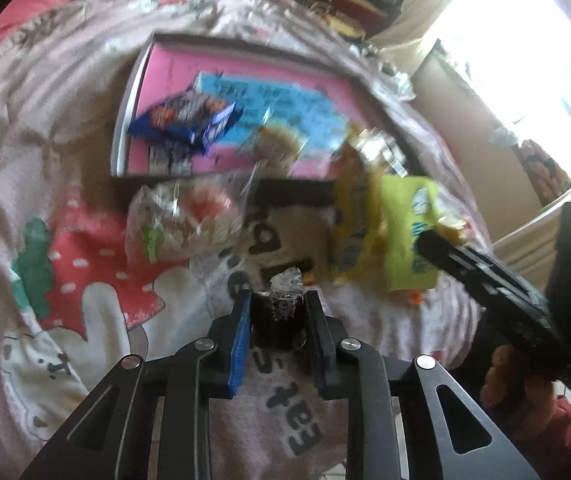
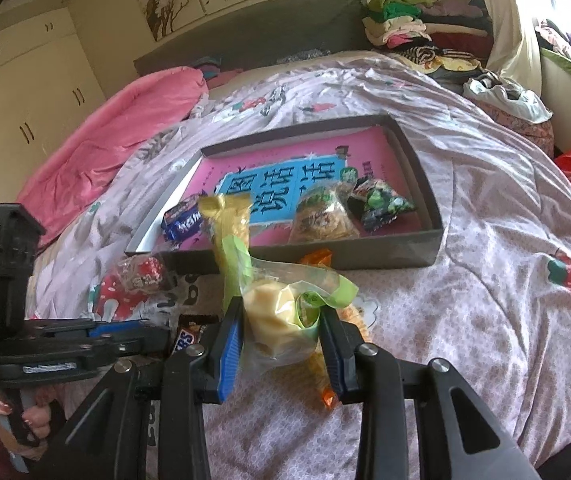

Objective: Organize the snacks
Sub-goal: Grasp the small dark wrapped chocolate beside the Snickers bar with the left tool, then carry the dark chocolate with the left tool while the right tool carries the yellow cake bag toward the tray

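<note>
My left gripper (image 1: 277, 304) is shut on a dark brown Snickers bar (image 1: 279, 314), low over the bedspread; the bar also shows in the right wrist view (image 2: 191, 330). My right gripper (image 2: 281, 320) is shut on a green-and-clear bag of yellow pastries (image 2: 273, 316), held above the bed in front of the tray; the bag also shows in the left wrist view (image 1: 401, 224). The grey tray (image 2: 431, 184) with a pink and blue lining holds a blue snack pack (image 2: 183, 222), a noodle snack bag (image 2: 325, 216) and a dark green packet (image 2: 381, 202).
A clear bag with a red snack (image 2: 143, 274) lies on the bedspread just in front of the tray's near wall. An orange wrapper (image 2: 317, 258) lies under the pastry bag. A pink quilt (image 2: 117, 132) lies at the back left, folded clothes (image 2: 405, 20) at the back right.
</note>
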`<state>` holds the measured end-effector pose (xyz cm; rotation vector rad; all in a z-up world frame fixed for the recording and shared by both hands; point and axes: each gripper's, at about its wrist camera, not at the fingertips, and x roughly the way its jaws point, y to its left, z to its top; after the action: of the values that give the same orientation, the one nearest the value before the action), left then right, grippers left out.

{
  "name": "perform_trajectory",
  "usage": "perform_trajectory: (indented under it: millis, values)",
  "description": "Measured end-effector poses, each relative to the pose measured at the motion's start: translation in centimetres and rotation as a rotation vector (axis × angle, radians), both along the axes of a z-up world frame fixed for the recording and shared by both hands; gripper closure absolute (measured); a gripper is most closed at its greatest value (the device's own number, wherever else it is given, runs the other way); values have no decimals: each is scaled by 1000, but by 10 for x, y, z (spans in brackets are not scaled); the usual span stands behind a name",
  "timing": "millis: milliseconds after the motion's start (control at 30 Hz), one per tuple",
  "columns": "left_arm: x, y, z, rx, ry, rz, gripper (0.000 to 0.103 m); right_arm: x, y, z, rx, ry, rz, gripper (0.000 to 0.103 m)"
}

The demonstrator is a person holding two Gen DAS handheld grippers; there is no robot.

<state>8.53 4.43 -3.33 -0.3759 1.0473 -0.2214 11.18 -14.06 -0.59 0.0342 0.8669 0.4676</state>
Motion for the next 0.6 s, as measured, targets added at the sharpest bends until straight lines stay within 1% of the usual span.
perform_trajectory:
  millis: [100, 200, 333, 600]
  values:
    - [-2, 2, 14, -9, -37, 10, 77, 1, -4, 5, 13, -12, -12, 67]
    - [-4, 4, 24, 3, -59, 26, 77, 2, -7, 10, 20, -25, -20, 67]
    - [-7, 7, 32, 20, -73, 39, 77, 2, -12, 16, 30, -44, -28, 67]
    - [-7, 10, 41, 22, -100, 60, 77, 7, -22, 23, 42, -64, -55, 67]
